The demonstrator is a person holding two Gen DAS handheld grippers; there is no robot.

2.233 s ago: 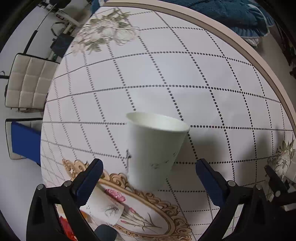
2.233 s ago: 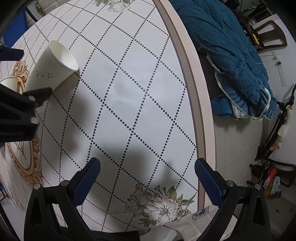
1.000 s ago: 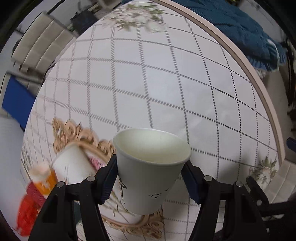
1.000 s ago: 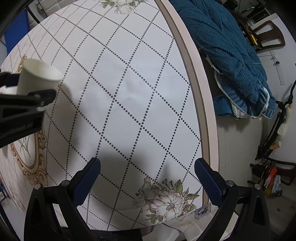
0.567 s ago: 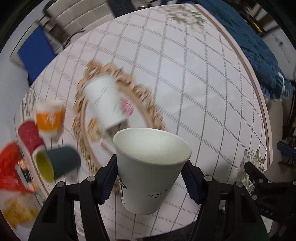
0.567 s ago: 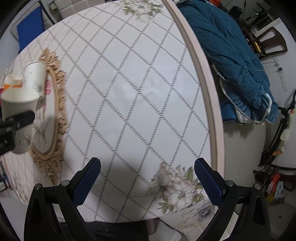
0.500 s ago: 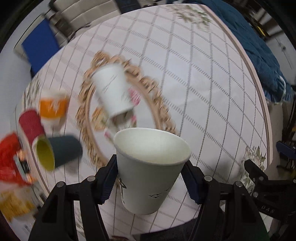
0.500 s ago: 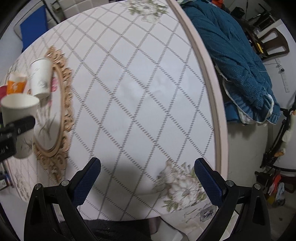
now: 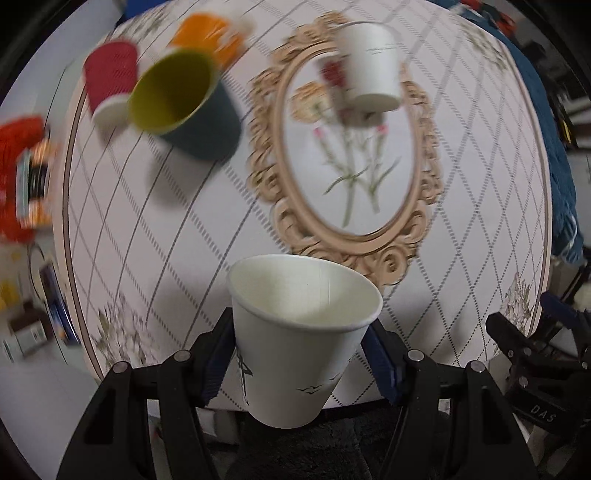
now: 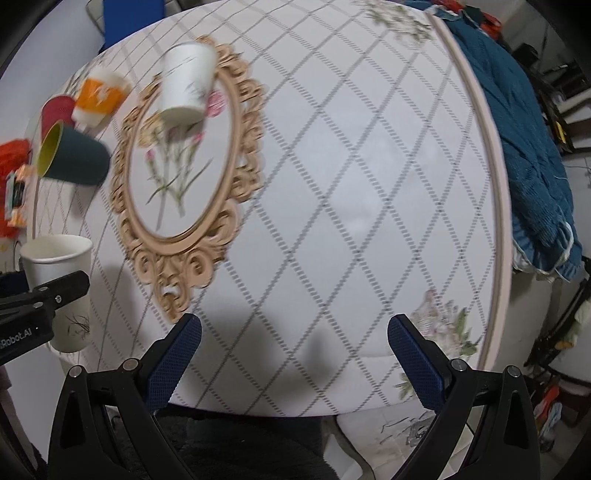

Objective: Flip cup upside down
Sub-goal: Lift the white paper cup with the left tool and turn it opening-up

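A white paper cup (image 9: 301,332) with small bird marks sits between the blue pads of my left gripper (image 9: 299,360), which is shut on it. The cup's mouth faces away from the camera toward the table below. It is held high above the near edge of the round table (image 9: 207,229). In the right wrist view the same cup (image 10: 61,280) shows at the left, clamped by the left gripper's black finger. My right gripper (image 10: 293,360) stands open and empty above the table's near edge.
Another white cup (image 9: 369,66) lies on its side on the gold oval print (image 9: 351,147). A dark teal cup with a yellow inside (image 9: 184,99), a red cup (image 9: 109,79) and an orange cup (image 9: 207,35) crowd the far left. A blue blanket (image 10: 528,147) lies beyond the table's right rim.
My left gripper has shut on the white cup, lifted it and swung across the table while rolling. The other cups came into view. The right gripper also rose and shifted, still open.
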